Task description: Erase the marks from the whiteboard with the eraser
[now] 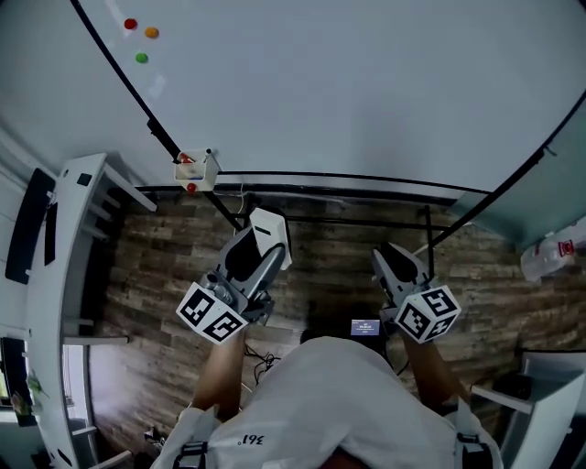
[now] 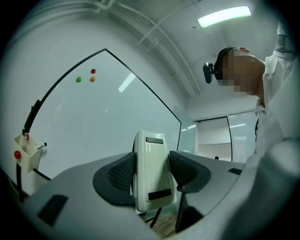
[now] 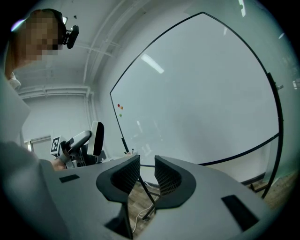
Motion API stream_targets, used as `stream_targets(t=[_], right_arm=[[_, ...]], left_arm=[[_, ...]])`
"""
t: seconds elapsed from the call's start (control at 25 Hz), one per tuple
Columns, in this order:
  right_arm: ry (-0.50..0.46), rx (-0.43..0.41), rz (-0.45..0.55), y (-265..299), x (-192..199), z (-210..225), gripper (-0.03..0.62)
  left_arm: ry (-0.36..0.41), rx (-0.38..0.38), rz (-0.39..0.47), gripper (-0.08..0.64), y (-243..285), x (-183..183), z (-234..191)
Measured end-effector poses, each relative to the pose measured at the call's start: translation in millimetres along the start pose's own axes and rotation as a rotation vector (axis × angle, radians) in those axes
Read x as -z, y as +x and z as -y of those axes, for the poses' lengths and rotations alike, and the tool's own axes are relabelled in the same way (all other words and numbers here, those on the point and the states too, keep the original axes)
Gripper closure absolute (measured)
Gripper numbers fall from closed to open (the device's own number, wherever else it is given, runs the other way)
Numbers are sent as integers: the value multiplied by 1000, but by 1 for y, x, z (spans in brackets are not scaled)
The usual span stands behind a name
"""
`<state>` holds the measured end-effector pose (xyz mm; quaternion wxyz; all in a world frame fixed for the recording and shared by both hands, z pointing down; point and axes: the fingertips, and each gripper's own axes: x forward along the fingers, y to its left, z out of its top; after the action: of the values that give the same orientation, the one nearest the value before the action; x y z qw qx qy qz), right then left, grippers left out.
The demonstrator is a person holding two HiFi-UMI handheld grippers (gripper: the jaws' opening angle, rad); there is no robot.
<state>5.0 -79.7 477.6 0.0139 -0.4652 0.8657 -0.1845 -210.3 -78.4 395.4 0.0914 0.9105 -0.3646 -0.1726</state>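
- Head view is filled mostly by the whiteboard (image 1: 348,82), a pale sheet in a thin black frame on black legs, with its lower edge running across the middle of the picture.
- Wood-plank floor (image 1: 165,275) lies under the board, and a white rack (image 1: 55,275) stands along its left side.
- The person's white shirt (image 1: 330,403) takes up the bottom centre, with both forearms reaching forward.
- The left gripper (image 2: 152,174) has its jaws pressed onto the eraser (image 1: 273,231), one ribbed pad against each long side. The eraser stands upright, a white block with dark strips near its top and bottom. It is held over the floor, short of the board's lower edge and not touching the surface.
- The right gripper (image 3: 147,174) has its jaws a narrow gap apart with nothing between them; only a stand leg and the floor show through.
- A small white holder (image 1: 197,168) hangs at the board's lower left corner.
- Three round magnets sit near the board's upper left: red (image 1: 130,25), orange (image 1: 151,33) and green (image 1: 141,58).
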Motion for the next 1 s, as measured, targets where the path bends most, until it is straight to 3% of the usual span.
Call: stream_targets(t=[0.56,1.0], right_arm=[[-50,-1,10,-5,2,-30,480],[-73,10,-2,-11,3,-33,518]], left_arm=[[-105,-7,-35,325,-49,31,4],[-151,-2,-85,325,-64,51,9]])
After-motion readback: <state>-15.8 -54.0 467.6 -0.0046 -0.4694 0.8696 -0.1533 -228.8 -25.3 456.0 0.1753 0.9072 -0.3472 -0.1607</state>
